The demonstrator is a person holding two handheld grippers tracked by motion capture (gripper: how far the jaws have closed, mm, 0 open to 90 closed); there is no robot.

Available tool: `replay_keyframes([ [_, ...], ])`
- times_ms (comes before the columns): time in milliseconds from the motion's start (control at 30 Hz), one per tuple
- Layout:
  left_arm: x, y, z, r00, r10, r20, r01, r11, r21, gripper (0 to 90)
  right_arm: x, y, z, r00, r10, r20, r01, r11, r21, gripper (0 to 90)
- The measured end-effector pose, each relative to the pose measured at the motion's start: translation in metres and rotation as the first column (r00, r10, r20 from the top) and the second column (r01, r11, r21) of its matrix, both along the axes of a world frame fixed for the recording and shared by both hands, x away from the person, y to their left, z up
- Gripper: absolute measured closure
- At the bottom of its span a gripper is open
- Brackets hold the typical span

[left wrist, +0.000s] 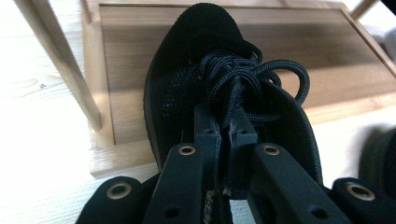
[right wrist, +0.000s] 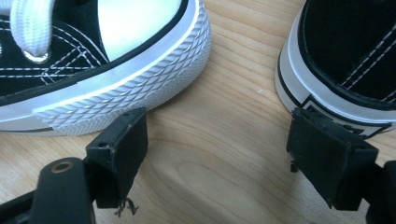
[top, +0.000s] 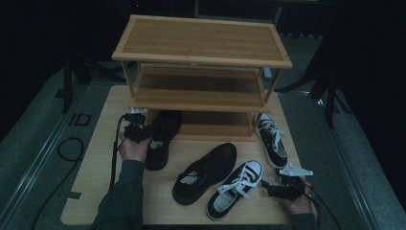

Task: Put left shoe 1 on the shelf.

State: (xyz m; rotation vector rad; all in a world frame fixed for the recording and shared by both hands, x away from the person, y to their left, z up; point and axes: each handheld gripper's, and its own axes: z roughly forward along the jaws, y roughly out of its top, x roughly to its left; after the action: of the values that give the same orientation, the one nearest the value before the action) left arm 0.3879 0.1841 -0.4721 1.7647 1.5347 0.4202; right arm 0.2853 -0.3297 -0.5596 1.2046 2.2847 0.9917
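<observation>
Largest first: the bamboo shoe rack (top: 201, 62) with its 3 shelves stands at the far side of the wooden table (top: 95, 191), its lowest shelf (left wrist: 327, 60) level with the tabletop.

In front of it lie 4 shoes. The all-black sneaker (top: 160, 139) you are handling sits at the rack's left front, its toe reaching over the lowest shelf and its heel toward you. A second all-black sneaker (top: 206, 172) lies diagonally at mid-table. Just beside it on the right lies a black canvas shoe with white laces (top: 237, 189), and its mate (top: 272, 140) rests near the rack's right leg, toe pointing away from you.

Your left gripper (left wrist: 226, 128) has its jaws nearly together, pinched on the tongue and lace area of the handled sneaker, just below the knot of black laces (left wrist: 243, 74).

Your right gripper (right wrist: 217, 149) rests low over the table with its jaws spread wide and nothing between them; 1 pad sits just beside the canvas shoe's ribbed white toe bumper (right wrist: 140, 88), the other close to the mate's heel (right wrist: 327, 93).
</observation>
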Motion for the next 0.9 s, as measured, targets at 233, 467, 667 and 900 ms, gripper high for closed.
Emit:
replay_keyframes([
  [233,0.001,0.000,-0.001,0.9993,0.035,0.015,-0.035,0.9993,0.009,82.6,0.000,0.000,0.000,1.0000,0.000,0.000,0.000,1.000,0.000,20.4],
  [467,0.000,0.003,-0.004,0.9999,-0.004,0.011,0.004,1.0000,0.004,62.8,0.000,0.000,0.000,1.0000,0.000,0.000,0.000,1.000,0.000,20.4],
  [667,-0.006,0.008,0.001,0.9989,-0.031,0.035,0.032,0.9995,-0.002,52.8,0.000,0.000,0.000,1.0000,0.000,0.000,0.000,1.000,0.000,20.4],
  [900,-0.022,0.016,0.014,0.9929,-0.072,0.095,0.074,0.9970,-0.023,49.2,0.000,0.000,0.000,1.0000,0.000,0.000,0.000,1.000,0.000,20.4],
])
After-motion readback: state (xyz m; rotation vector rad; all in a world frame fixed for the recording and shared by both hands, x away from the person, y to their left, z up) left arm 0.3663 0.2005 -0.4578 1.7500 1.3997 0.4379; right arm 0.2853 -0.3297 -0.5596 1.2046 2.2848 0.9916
